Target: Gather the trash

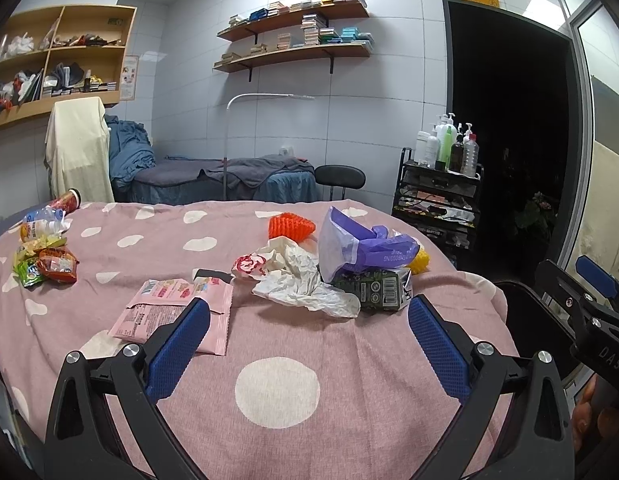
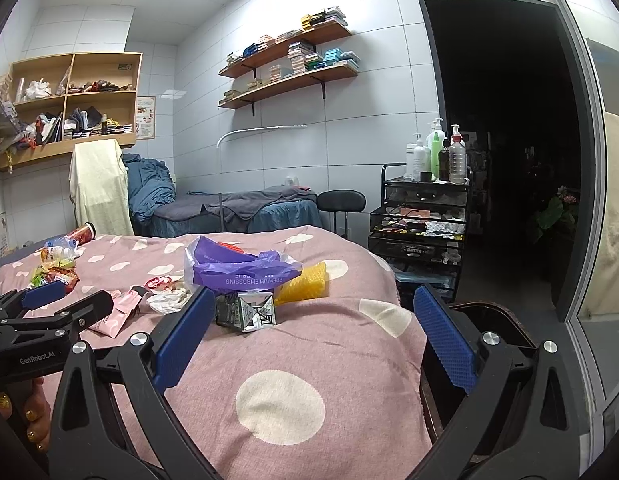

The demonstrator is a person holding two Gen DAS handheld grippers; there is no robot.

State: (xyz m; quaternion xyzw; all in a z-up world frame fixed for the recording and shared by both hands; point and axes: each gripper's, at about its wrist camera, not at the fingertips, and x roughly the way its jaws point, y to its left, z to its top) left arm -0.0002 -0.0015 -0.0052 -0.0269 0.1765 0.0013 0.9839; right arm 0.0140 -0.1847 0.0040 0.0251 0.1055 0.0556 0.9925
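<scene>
Trash lies on a pink polka-dot cloth [image 1: 277, 384]. In the left wrist view I see a pink wrapper [image 1: 165, 312], crumpled white paper [image 1: 305, 284], a purple plastic bag [image 1: 361, 244], a crushed dark carton [image 1: 373, 292] and snack packets [image 1: 49, 266] at far left. My left gripper [image 1: 309, 320] is open and empty, short of the paper. My right gripper [image 2: 313, 312] is open and empty, with the carton [image 2: 245, 310] just beyond its left finger [image 2: 185, 332]. The purple bag [image 2: 237, 268] lies behind the carton.
An orange ridged object [image 1: 291, 226] and a yellow one [image 2: 305, 280] lie by the bag. Bottles and a red cup [image 1: 67, 202] lie at the far left. A dark bin [image 2: 489, 324] stands at the table's right edge. A black trolley [image 2: 421, 220] with bottles stands beyond.
</scene>
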